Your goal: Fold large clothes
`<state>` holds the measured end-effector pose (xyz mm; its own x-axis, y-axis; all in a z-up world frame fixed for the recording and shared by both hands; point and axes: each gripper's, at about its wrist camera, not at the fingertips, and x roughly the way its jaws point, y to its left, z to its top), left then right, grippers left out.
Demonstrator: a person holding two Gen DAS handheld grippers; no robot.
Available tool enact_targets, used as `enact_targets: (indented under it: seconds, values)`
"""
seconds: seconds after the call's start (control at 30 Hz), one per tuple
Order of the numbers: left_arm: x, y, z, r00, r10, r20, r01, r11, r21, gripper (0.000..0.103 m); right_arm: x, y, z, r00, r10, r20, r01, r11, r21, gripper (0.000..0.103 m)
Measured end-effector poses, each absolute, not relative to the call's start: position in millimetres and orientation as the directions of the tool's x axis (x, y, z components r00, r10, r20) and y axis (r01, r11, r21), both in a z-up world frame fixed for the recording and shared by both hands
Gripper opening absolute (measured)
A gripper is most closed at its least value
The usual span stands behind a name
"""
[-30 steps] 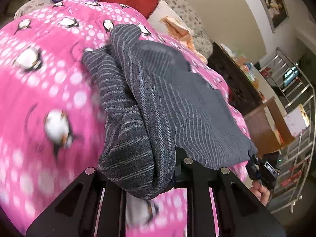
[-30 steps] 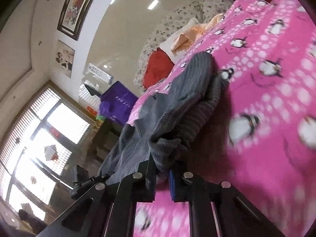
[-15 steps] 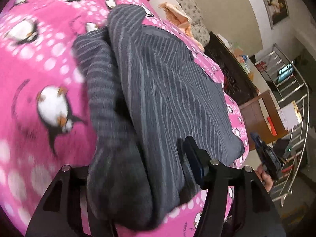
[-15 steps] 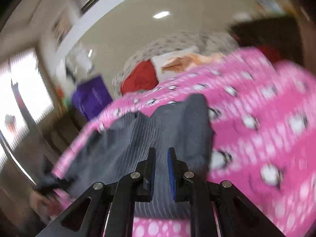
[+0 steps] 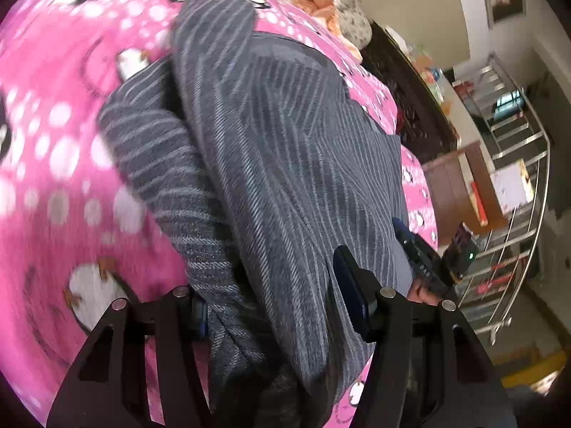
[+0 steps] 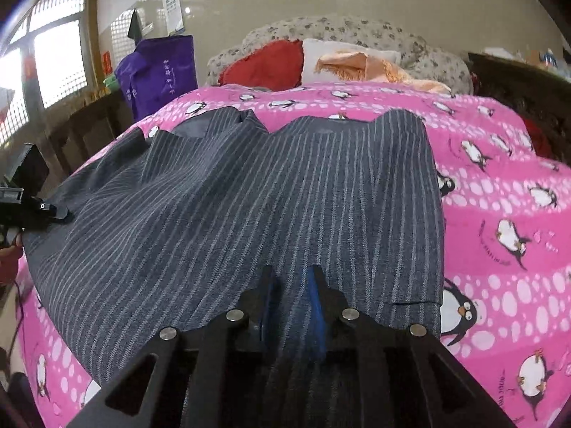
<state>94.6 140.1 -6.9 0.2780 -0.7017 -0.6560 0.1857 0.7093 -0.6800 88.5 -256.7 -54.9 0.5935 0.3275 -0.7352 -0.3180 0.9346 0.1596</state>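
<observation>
Grey pinstriped garment (image 6: 249, 196) spread on pink penguin bedspread (image 6: 499, 196), hem nearest both cameras, collar end toward red pillow (image 6: 264, 66) and floral headboard (image 6: 342, 32). One side bunched into a thick roll in left view (image 5: 167, 185); main panel fairly flat in right view, with a shallow ripple near the left edge.

Left gripper (image 5: 274, 303): fingers spread wide, cloth lying between them, no pinch. Right gripper (image 6: 291, 306): blue pads narrowly apart, fabric passing between; real bite or mere straddle: cannot tell.

Step in hand, judged: release and re-grip at hem after laying a fold.

Notes for doing it well:
- Smooth bunched roll flat before next fold; otherwise lump gets trapped.
- Take hem corners, both layers in one bite, bedspread left out.
- Lift both corners level, carry toward collar, stripes kept parallel as alignment check.
- Lower slowly; soft bedding gives and lets cloth drag.
</observation>
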Motion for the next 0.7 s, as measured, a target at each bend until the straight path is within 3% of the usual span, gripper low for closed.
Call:
enact_targets:
  seconds: [0.23,0.37,0.47,0.53,0.67,0.7]
  values:
    - [84,138,-7,0.208,-0.643,-0.737,0.235,0.765,-0.6,0.058,86,-257,-53,0.592,0.333,-0.734,-0.309,0.935,0.174,0.024]
    - [66,152,-9,0.183,-0.687,-0.703,0.258,0.724,-0.64,0.059,86,-258,-52,0.591,0.341,-0.731,-0.306,0.933,0.188,0.025]
    - [61,170,0,0.202,-0.649,-0.734,0.259,0.758,-0.599,0.06,85,-259,-52,0.59,0.345,-0.73,-0.307,0.932,0.193,0.025]
    - [64,186,7,0.25,-0.615,-0.748,0.244,0.788,-0.566,0.079,85,-259,-52,0.59,0.345,-0.73,-0.306,0.932,0.192,0.025]
    - [84,189,-2,0.254,-0.632,-0.732,0.242,0.775,-0.584,0.082,86,-259,-52,0.59,0.345,-0.73,-0.306,0.932,0.193,0.025]
    - [89,189,-2,0.254,-0.652,-0.714,0.25,0.758,-0.603,0.088,85,-259,-52,0.59,0.345,-0.73,-0.306,0.932,0.192,0.025]
